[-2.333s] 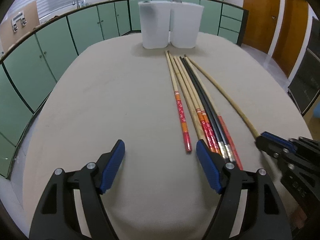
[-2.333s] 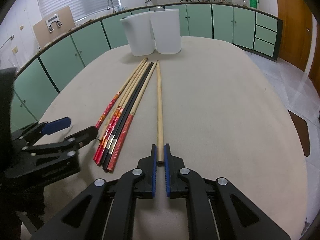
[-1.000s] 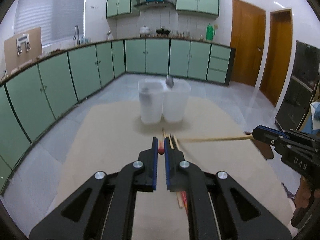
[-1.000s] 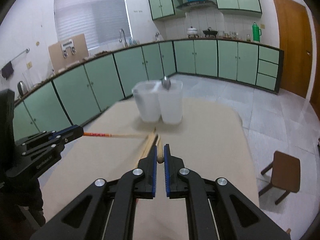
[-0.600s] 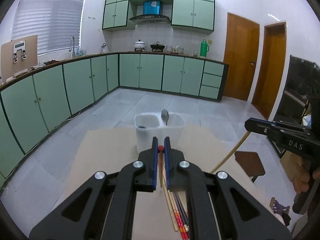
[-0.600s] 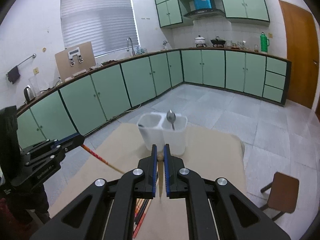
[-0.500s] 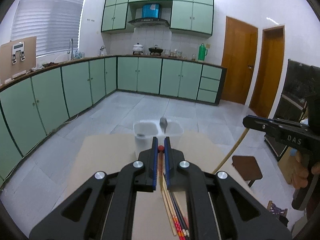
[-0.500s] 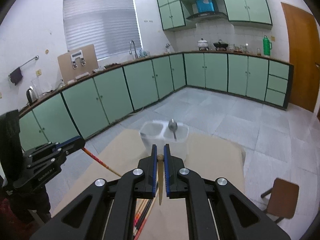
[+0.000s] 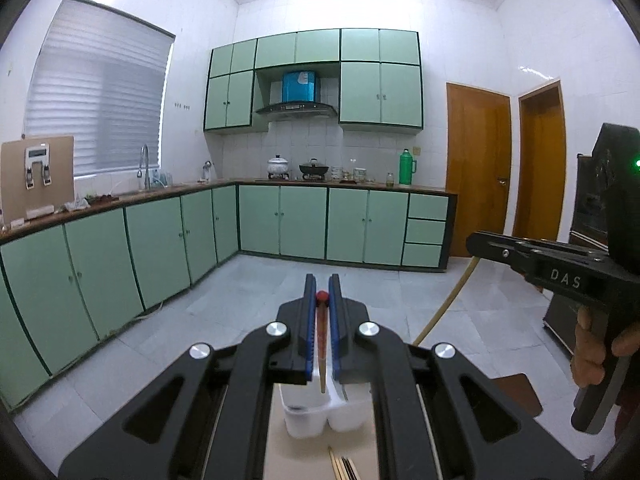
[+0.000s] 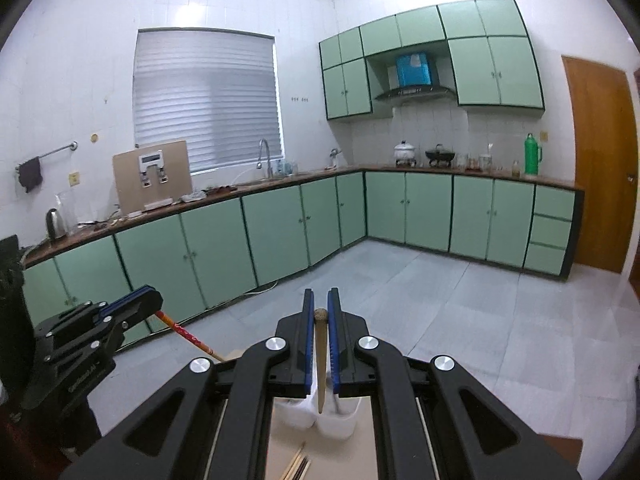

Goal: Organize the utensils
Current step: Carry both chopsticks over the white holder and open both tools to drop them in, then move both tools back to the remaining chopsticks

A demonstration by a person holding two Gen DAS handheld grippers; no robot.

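1. While both cameras look out over the kitchen, the left hand-held gripper [image 9: 322, 280] sits at lower centre of its own view, its jaws narrow and clamped on a red-tipped chopstick [image 9: 321, 336] that hangs down between the blue pads.
2. Below that chopstick, at the bottom centre, stands a white two-part holder [image 9: 308, 420] on the tan table [image 9: 280, 452], with more chopsticks [image 9: 340, 468] lying just in front of it.
3. At the right of the same view, the right hand-held gripper [image 9: 474, 242] grips a plain wooden chopstick [image 9: 448, 300], and a hand [image 9: 596, 352] wraps its handle.
4. Seen from the right wrist, that wooden chopstick points down between narrow jaws towards the holder.
5. Lower left there, the left hand-held gripper shows the red chopstick slanting down.
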